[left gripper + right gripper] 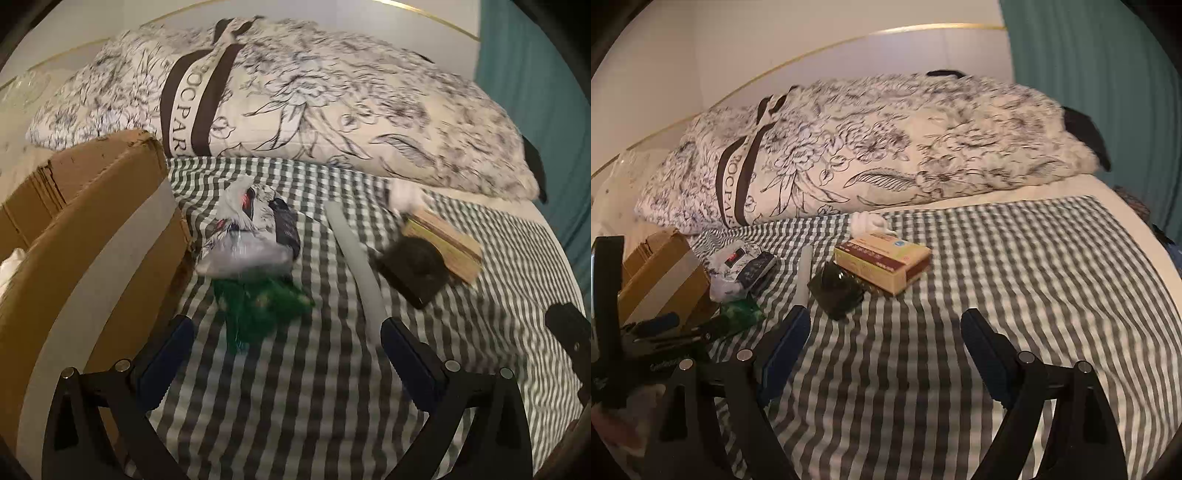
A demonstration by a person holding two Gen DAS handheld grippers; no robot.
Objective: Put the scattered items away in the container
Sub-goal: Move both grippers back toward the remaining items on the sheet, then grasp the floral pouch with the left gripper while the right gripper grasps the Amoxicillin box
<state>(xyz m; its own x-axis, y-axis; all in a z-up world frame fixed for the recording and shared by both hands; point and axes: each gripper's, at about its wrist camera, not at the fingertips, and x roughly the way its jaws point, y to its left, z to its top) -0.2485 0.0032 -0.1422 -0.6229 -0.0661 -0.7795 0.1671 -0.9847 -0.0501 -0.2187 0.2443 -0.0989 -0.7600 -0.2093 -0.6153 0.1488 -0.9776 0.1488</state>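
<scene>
Scattered items lie on a checked cloth (295,387). They are a crumpled white packet (251,229), a green wrapper (262,306), a white stick (354,254), a black square piece (413,273) and a tan carton (443,240). An open cardboard box (92,221) stands at the left. My left gripper (288,328) hangs open just short of the green wrapper, holding nothing. My right gripper (886,317) is open over bare cloth. The black piece (834,291) and the tan carton (882,262) lie just ahead of it, to the left. The white stick (804,273) lies beyond its left fingertip.
A large floral pillow (886,147) lies across the back of the bed, with a white crumpled wad (868,223) at its foot. A teal curtain (1089,74) hangs at the right. The cloth (1034,277) stretches to the right of the carton.
</scene>
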